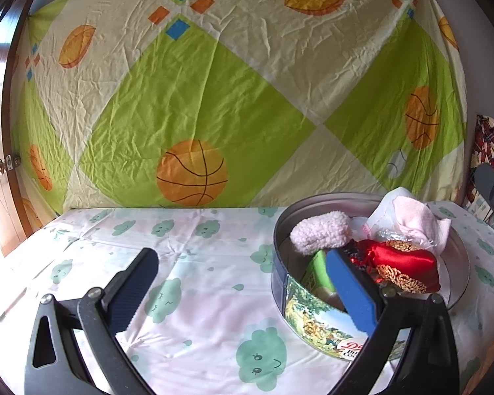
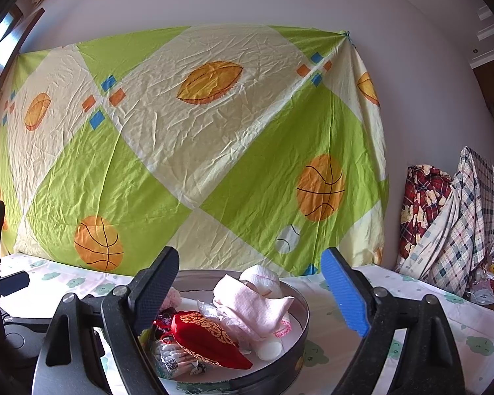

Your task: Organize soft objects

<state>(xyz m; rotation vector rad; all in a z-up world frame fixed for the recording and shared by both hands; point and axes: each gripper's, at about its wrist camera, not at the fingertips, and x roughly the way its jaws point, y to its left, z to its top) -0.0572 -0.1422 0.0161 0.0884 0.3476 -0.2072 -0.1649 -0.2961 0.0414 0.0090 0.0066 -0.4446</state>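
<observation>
My left gripper [image 1: 250, 293] stands wide apart and grasps nothing; its left finger is over the bare tablecloth [image 1: 194, 283], and its right finger with the blue pad [image 1: 352, 293] reaches over the near wall of the round cookie tin [image 1: 313, 322]. My right gripper [image 2: 253, 296] is also released, with nothing pressed between its pads; it hangs over the same tin [image 2: 301, 309], the dark finger on the left side of it and the blue finger [image 2: 344, 293] to the right of its rim. The soft objects are all inside the tin. A red satin pouch with gold embroidery [image 1: 401, 263] lies near the middle, and in the right wrist view it [image 2: 207, 335] is just under the dark finger. A fluffy pale pink piece [image 1: 319, 232] leans against the far left wall of the tin, and a pink cloth [image 1: 418, 219] with some white fabric rests on the far right side, partly above the rim. A green packet [image 1: 319, 276] stands beside the blue pad, under the fluffy piece. Behind the table hangs a green and cream sheet with basketballs [image 1: 214, 98]. Plaid bedding [image 2: 444, 217] is piled at the right.
</observation>
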